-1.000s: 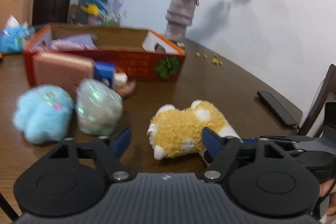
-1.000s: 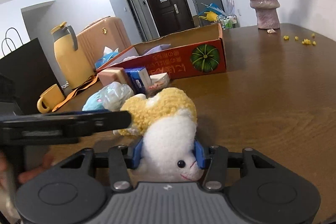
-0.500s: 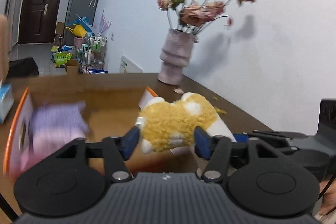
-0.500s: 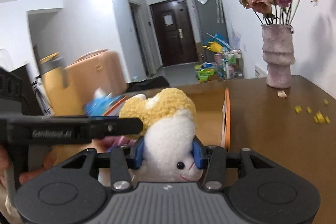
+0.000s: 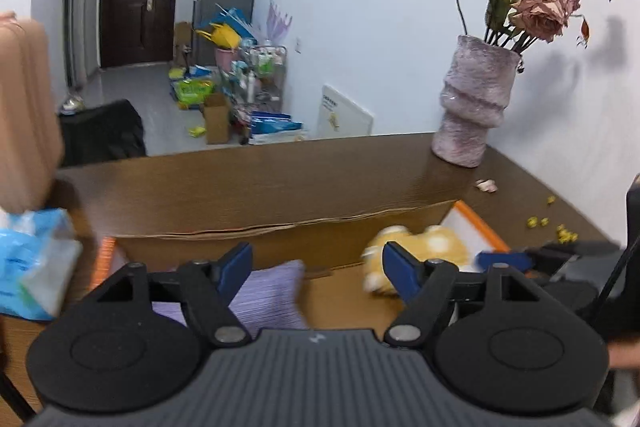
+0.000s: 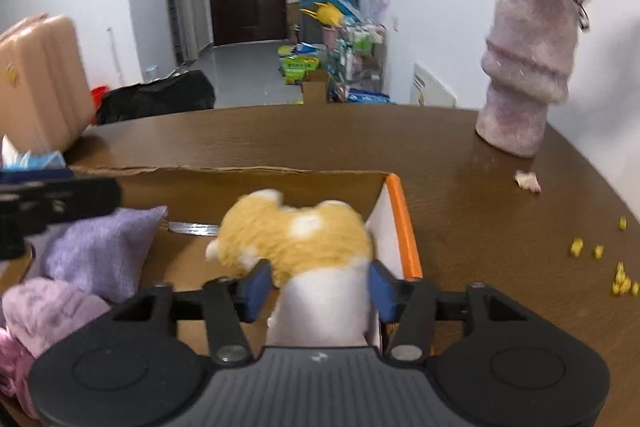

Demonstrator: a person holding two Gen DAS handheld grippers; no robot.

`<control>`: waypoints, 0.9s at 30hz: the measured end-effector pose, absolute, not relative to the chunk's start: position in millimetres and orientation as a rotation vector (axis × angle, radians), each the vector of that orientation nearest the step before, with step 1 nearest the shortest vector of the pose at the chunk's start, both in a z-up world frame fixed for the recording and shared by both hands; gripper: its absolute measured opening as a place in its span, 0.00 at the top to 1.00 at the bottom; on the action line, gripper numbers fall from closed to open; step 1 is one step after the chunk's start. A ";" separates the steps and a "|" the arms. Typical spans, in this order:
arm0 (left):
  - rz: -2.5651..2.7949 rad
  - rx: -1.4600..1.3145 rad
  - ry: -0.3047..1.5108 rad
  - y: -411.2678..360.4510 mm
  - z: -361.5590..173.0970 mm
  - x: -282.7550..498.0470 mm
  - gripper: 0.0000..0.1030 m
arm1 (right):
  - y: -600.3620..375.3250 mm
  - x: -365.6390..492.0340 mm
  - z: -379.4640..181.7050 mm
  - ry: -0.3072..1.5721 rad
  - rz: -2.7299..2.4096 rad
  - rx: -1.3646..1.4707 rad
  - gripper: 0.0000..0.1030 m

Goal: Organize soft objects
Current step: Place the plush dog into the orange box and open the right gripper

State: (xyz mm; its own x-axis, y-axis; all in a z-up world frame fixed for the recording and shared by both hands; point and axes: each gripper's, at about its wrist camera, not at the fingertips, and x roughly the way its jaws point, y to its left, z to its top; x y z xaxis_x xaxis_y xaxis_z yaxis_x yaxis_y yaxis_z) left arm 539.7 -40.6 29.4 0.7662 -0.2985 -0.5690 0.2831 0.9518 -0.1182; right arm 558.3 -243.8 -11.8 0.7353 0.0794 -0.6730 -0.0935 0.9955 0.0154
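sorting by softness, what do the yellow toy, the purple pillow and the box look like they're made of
Yellow toy: plush, curly fleece-like pile with a smooth white underside, probably stuffed.
Purple pillow: woven fabric with a visible linen-like weave, puffed as if filled.
Box: corrugated cardboard, raw brown inside with a ragged top edge, printed orange and white on the end flap.

Plush toy (image 6: 296,235) in box (image 6: 404,227), right of pillow (image 6: 100,251)

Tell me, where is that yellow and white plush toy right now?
The plush toy hangs over the cardboard box's right end between the opening right gripper, right of the purple pillow.
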 end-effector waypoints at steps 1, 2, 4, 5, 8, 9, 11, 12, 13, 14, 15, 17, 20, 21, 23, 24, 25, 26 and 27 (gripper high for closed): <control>-0.301 -0.023 0.623 -35.4 32.7 536.7 0.28 | -241.6 557.0 -10.5 0.735 0.095 -0.043 0.43; -0.291 -0.017 0.623 -30.9 38.1 534.1 0.28 | -239.5 555.4 -7.0 0.731 0.085 -0.066 0.43; -0.272 -0.007 0.602 -19.2 52.9 521.4 0.28 | -242.3 550.2 6.5 0.700 0.071 -0.095 0.44; -0.266 0.004 0.585 -13.5 63.0 513.2 0.28 | -246.3 544.8 17.7 0.685 0.072 -0.097 0.44; -0.249 0.033 0.530 1.3 96.1 484.1 0.25 | -258.8 518.4 57.7 0.620 0.090 -0.112 0.41; -0.242 0.039 0.514 5.6 106.7 474.1 0.23 | -264.2 509.5 71.0 0.600 0.093 -0.111 0.34; -0.234 0.048 0.474 12.8 127.3 452.1 0.20 | -275.6 487.4 98.3 0.557 0.101 -0.097 0.24; -0.229 0.051 0.459 14.3 135.5 442.4 0.17 | -280.6 476.1 110.1 0.536 0.105 -0.087 0.23; -0.229 0.057 0.442 16.1 143.1 430.3 0.16 | -285.3 464.0 120.6 0.514 0.104 -0.077 0.23; -0.232 0.066 0.424 17.1 148.7 419.9 0.16 | -288.6 451.0 129.9 0.489 0.098 -0.075 0.22; -0.230 0.078 0.405 17.5 153.0 408.9 0.15 | -290.3 439.0 136.5 0.466 0.092 -0.077 0.19; -0.222 0.093 0.373 16.8 158.7 385.4 0.13 | -292.7 414.0 146.0 0.427 0.094 -0.081 0.18; -0.193 0.073 0.338 19.4 154.7 341.5 0.12 | -291.6 369.2 147.8 0.383 0.110 -0.060 0.17; -0.187 0.074 0.326 19.3 150.2 325.4 0.11 | -293.9 351.6 143.9 0.361 0.128 -0.042 0.15; -0.158 0.098 0.308 17.8 136.8 288.1 0.11 | -292.3 315.6 132.3 0.329 0.167 -0.012 0.13; -0.151 0.106 0.293 17.3 129.2 268.8 0.09 | -291.8 297.3 125.3 0.315 0.181 -0.001 0.13; -0.150 0.111 0.277 17.1 120.6 246.4 0.08 | -290.2 279.0 117.4 0.306 0.197 0.004 0.13; -0.156 0.116 0.262 17.6 114.0 227.9 0.07 | -288.2 256.9 109.4 0.297 0.213 0.010 0.12; -0.170 0.120 0.243 17.9 106.7 209.7 0.04 | -286.7 238.6 102.4 0.287 0.230 0.016 0.11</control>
State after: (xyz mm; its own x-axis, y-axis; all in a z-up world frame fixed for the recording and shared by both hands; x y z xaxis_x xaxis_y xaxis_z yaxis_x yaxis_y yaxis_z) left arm 209.7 17.9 106.7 0.9563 -0.1527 -0.2492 0.1816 0.9785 0.0975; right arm 238.6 -286.7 102.4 0.9331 0.2271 -0.2789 -0.2225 0.9737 0.0485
